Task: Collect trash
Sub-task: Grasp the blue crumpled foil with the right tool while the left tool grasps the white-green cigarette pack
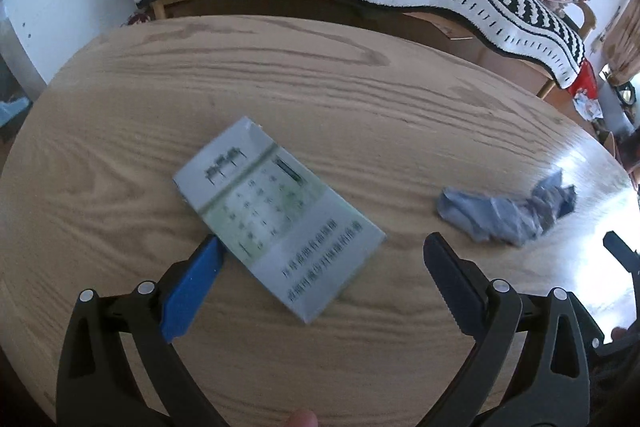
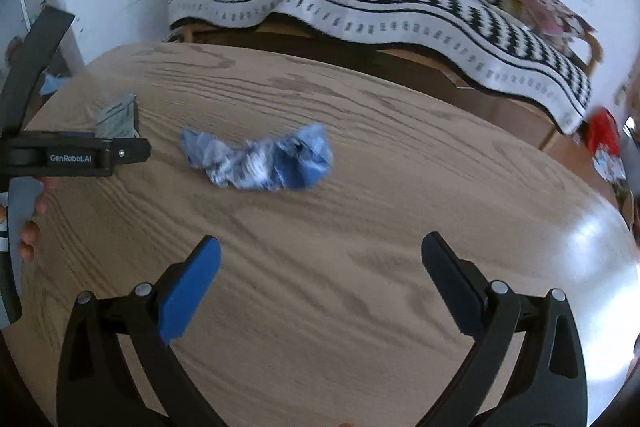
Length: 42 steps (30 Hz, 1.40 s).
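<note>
Wooden table (image 1: 320,75) bearing box (image 1: 276,215) and, beside it, wrapper (image 2: 260,159); both grippers (image 1: 320,247) (image 2: 320,247) spread wide, empty; likely approaching, next closing around each.

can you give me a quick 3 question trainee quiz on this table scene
1. True or false: the left gripper is shut on the box.
2. Which item lies ahead of the right gripper? A) box B) blue wrapper C) blanket
3. Fill in: both items lie on a ____ table.

Key:
1. False: it is open, with the box between its fingers.
2. B
3. wooden
</note>
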Available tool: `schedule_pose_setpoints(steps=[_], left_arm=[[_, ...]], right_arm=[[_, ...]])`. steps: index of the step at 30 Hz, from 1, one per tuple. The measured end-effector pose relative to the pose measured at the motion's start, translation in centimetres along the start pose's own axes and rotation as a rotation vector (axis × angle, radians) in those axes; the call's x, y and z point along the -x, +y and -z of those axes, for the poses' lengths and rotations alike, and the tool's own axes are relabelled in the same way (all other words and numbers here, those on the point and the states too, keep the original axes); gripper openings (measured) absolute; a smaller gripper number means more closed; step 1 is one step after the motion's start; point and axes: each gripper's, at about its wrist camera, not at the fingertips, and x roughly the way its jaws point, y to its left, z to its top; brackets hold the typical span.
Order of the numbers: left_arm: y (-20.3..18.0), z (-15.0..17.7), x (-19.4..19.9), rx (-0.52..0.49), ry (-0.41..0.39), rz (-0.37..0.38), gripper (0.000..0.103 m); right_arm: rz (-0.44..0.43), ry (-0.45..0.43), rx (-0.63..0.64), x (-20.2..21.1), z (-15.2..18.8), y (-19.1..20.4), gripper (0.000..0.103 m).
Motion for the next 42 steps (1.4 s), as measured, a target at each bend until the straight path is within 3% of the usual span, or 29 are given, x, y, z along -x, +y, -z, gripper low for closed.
schedule_pose_setpoints(steps=[4, 7, 13, 15, 16, 17, 18, 19, 20, 21, 22, 36, 39, 40, 41, 42], left_arm=[[1.4, -0.9, -0.5, -0.014, 0.009, -0.034, 0.097], [2.3, -1.2, -0.6, -0.001, 0.014, -0.047, 0.097], [1.5, -0.7, -0.7, -0.035, -0.005, -0.075, 0.097], [1.7, -0.2, -0.4, -0.057, -0.014, -0.068, 0.097], [2.0, 0.0, -0.3, -0.074, -0.016, -0.062, 0.096], [2.2, 0.2, -0.1, -0.090, -0.022, -0.053, 0.089], [2.5, 0.3, 0.3, -0.110, -0.043, -0.044, 0.081], [2.7, 0.3, 0.6, -0.120, -0.058, -0.041, 0.063], [2.8, 0.3, 0.8, -0.128, -0.068, -0.038, 0.037], [3.1, 0.3, 1.0, -0.135, -0.070, -0.026, 0.024], [3.2, 0.3, 1.0, -0.135, -0.066, -0.017, 0.000], [4.1, 1.4, 1.5, -0.109, -0.056, 0.082, 0.000], [4.5, 1.5, 1.9, -0.084, -0.063, 0.035, 0.001], [4.8, 1.3, 1.8, -0.046, -0.042, 0.008, 0.022], [4.9, 1.1, 1.8, -0.020, -0.034, 0.000, 0.071], [5.1, 0.8, 1.8, 0.018, -0.022, -0.006, 0.093]], right_arm=[[-0.052, -0.002, -0.020, -1.6, -1.7, 0.5, 0.097], [-0.095, -0.019, -0.138, -2.1, -2.6, 0.2, 0.097], [-0.067, -0.019, -0.375, -4.4, -4.3, -0.6, 0.097], [-0.071, -0.001, -0.397, -5.2, -4.3, -0.5, 0.086], [-0.051, -0.014, -0.384, -5.2, -4.6, -0.4, 0.065], [-0.046, -0.011, -0.370, -5.2, -4.6, -0.2, 0.053], [-0.039, -0.010, -0.357, -5.1, -4.7, -0.1, 0.035], [-0.057, -0.005, -0.361, -5.1, -4.6, -0.2, 0.030], [-0.068, -0.005, -0.365, -5.1, -4.4, -0.2, 0.028], [-0.085, -0.006, -0.364, -5.0, -4.3, -0.2, 0.026], [-0.087, -0.007, -0.359, -5.0, -4.2, 0.0, 0.025], [-0.059, -0.051, -0.283, -4.2, -3.0, 1.5, 0.022], [-0.051, -0.060, -0.267, -4.2, -2.9, 1.8, 0.023], [-0.052, -0.064, -0.264, -4.2, -2.8, 1.8, 0.024], [-0.056, -0.068, -0.265, -4.2, -2.7, 1.7, 0.024], [-0.062, -0.072, -0.270, -4.2, -2.6, 1.7, 0.025]])
